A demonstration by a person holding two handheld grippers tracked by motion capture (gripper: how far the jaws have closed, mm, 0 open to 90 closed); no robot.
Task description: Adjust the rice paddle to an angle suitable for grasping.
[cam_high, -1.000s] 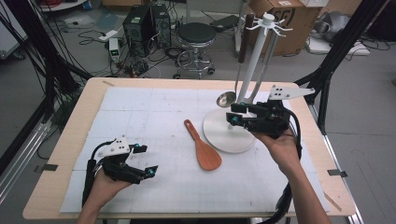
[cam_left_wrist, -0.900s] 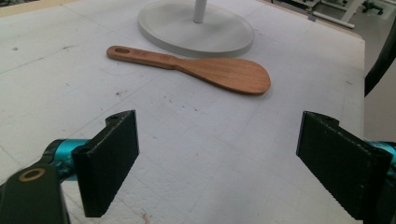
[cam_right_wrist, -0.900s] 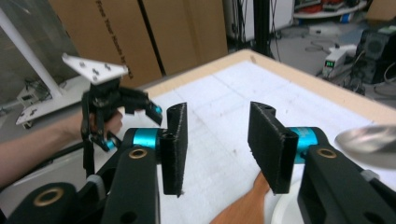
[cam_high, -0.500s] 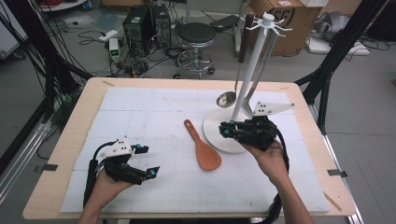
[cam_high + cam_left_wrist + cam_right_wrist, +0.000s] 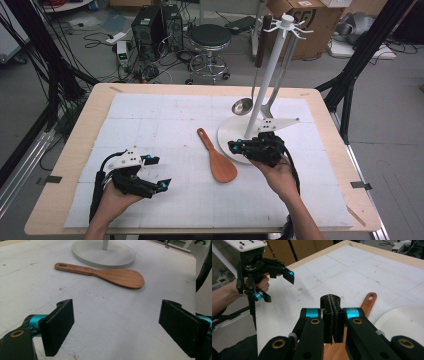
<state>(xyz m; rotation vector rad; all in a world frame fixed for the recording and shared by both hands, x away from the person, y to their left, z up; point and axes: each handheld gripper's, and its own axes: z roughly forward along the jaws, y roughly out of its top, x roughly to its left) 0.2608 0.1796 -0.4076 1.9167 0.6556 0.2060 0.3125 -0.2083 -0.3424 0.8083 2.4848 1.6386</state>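
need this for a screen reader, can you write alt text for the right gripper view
The right gripper, jaws shut with nothing between them, hangs over a white mat, just above a wooden spatula whose handle points away. At upper left a hand holds the left gripper with jaws open, and the rim of a white stand base curves in at right.

The right gripper (image 5: pixel 233 146) has come down from beside the utensil stand's pole (image 5: pixel 267 77) toward seven o'clock, over the round white base (image 5: pixel 227 135) at its rim, near the wooden rice paddle (image 5: pixel 216 156). Its jaws have just been closing and now meet, with nothing between them.
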